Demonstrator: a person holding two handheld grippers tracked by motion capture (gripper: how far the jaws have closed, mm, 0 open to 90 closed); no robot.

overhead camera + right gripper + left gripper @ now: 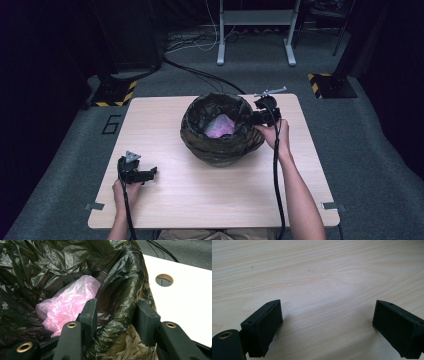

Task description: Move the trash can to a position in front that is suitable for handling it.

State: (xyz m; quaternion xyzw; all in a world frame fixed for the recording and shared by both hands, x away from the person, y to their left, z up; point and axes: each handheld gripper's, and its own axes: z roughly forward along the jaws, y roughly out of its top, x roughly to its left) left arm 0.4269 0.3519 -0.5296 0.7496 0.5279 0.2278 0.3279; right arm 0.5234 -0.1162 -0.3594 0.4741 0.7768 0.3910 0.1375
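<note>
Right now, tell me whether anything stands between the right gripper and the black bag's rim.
Nothing visible does. The right gripper is already at the black bag: a fold of its rim lies between the jaws. The pink bag lies deeper inside, out of the way.

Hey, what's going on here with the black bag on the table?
A person is working at a wooden table with a gripper in each hand. The right gripper is at the rim of a bin lined with a black trash bag, its jaws straddling a fold of the liner's edge; whether they are pinching it is not clear. A crumpled pink plastic bag lies inside. The left gripper sits apart over bare tabletop, jaws open with nothing between them.
</note>
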